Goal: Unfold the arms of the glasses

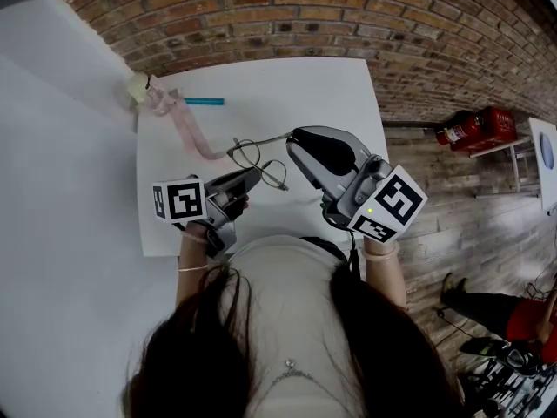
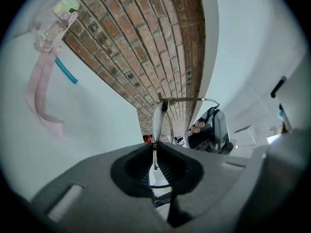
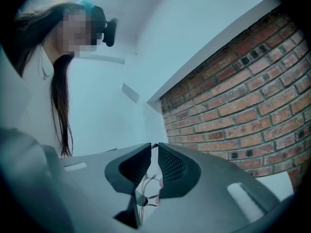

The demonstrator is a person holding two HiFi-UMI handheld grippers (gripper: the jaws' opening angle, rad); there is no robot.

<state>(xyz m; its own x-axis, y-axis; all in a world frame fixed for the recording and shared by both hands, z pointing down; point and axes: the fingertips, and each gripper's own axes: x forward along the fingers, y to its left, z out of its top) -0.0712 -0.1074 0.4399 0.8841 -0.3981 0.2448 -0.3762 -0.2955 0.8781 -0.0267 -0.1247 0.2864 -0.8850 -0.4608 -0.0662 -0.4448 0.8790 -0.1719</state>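
Note:
Thin wire-framed glasses point(image 1: 254, 157) hang above the white table point(image 1: 287, 85), held between both grippers. My left gripper point(image 1: 253, 175) is shut on the front frame; in the left gripper view a lens point(image 2: 157, 121) stands edge-on just past the closed jaws of the left gripper point(image 2: 154, 148). One arm of the glasses point(image 2: 190, 99) runs out sideways to my right gripper point(image 2: 214, 129). The right gripper point(image 1: 294, 138) is shut on that arm's tip. In the right gripper view the right gripper point(image 3: 154, 147) has its jaws almost touching, with the wire frame point(image 3: 146, 188) showing below them.
A pink strap point(image 1: 184, 127) with a clear case point(image 1: 148, 90) and a blue pen point(image 1: 204, 101) lie at the table's far left. A brick wall point(image 1: 365, 16) stands behind. A red fire extinguisher point(image 1: 474, 127) lies on the wooden floor to the right.

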